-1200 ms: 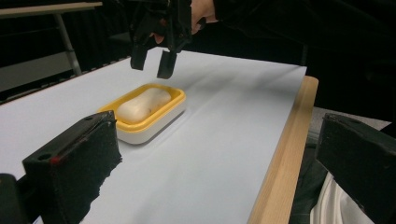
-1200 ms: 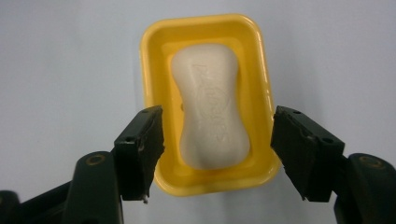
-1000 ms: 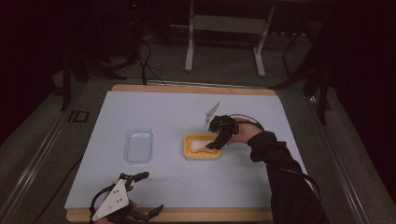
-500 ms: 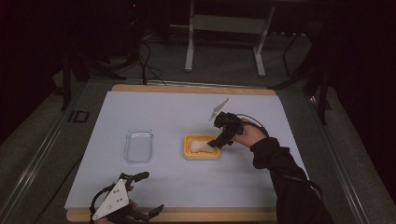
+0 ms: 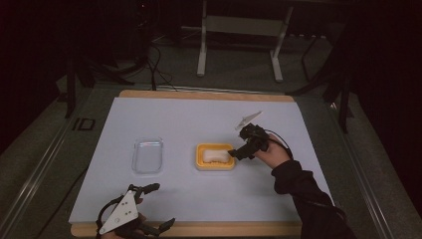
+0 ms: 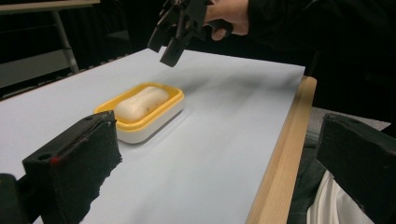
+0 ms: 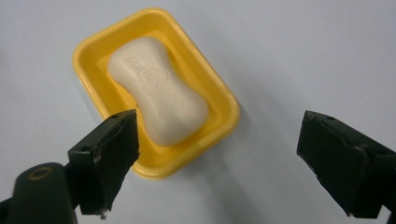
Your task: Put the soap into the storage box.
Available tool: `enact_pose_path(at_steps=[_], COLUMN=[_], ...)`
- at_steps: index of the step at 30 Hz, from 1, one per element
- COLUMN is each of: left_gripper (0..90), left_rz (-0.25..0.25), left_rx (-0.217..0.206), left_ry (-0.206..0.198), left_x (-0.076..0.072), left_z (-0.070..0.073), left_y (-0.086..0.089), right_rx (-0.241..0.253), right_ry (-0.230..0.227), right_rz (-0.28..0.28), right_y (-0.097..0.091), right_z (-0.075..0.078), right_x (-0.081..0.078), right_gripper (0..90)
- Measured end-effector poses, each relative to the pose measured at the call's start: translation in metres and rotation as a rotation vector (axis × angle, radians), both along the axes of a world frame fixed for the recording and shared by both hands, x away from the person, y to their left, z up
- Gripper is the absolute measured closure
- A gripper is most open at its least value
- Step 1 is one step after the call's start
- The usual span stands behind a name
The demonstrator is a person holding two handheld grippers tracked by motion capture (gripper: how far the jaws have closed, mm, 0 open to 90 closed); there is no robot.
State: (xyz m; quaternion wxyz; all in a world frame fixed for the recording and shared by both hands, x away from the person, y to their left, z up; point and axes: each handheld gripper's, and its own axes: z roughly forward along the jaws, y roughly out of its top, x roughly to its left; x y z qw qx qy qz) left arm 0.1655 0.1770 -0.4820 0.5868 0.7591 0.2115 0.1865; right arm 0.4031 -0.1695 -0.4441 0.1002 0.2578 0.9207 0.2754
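While in its dish [image 7: 219, 126], soap [image 7: 156, 91] lengthwise, seemingly flat.

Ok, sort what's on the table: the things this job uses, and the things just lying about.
In use:
- soap bar, lying in its dish
- yellow soap dish
- right gripper, jaws open, just opened, nothing between them

Lying about:
- clear plastic lid, left of the dish
- left gripper, idle at the table's near edge
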Motion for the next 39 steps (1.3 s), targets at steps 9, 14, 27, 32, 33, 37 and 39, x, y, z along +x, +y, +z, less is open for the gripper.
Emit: enact_pose_path(at_steps=[9, 14, 27, 32, 33, 37, 39], left_gripper=[0.0, 0.0, 0.0, 0.0, 0.0, 0.0, 0.0], left_rz=[0.002, 0.006, 0.006, 0.005, 0.005, 0.006, 0.005], left_rx=[0.001, 0.004, 0.004, 0.005, 0.005, 0.003, 0.004], left_ry=[0.002, 0.005, 0.004, 0.004, 0.004, 0.004, 0.004], left_x=[0.000, 0.000, 0.000, 0.000, 0.000, 0.000, 0.000], left_z=[0.000, 0.000, 0.000, 0.000, 0.000, 0.000, 0.000], left_y=[0.000, 0.000, -0.001, -0.001, 0.000, -0.001, -0.001], right_rx=[0.024, 0.062, 0.096, 0.134, 0.134, 0.142, 0.141], right_ry=[-0.015, -0.031, -0.081, -0.102, -0.102, -0.124, -0.124], right_rz=[-0.054, -0.121, -0.184, -0.222, -0.222, -0.238, -0.240], right_y=[-0.015, -0.027, -0.052, -0.063, -0.063, -0.069, -0.071], right_z=[0.000, 0.002, -0.012, -0.017, -0.017, -0.021, -0.022], right_x=[-0.013, -0.022, -0.056, -0.069, -0.069, -0.083, -0.087], right_gripper=[12.7, 13.3, 13.3, 13.3, 13.3, 13.5, 13.5])
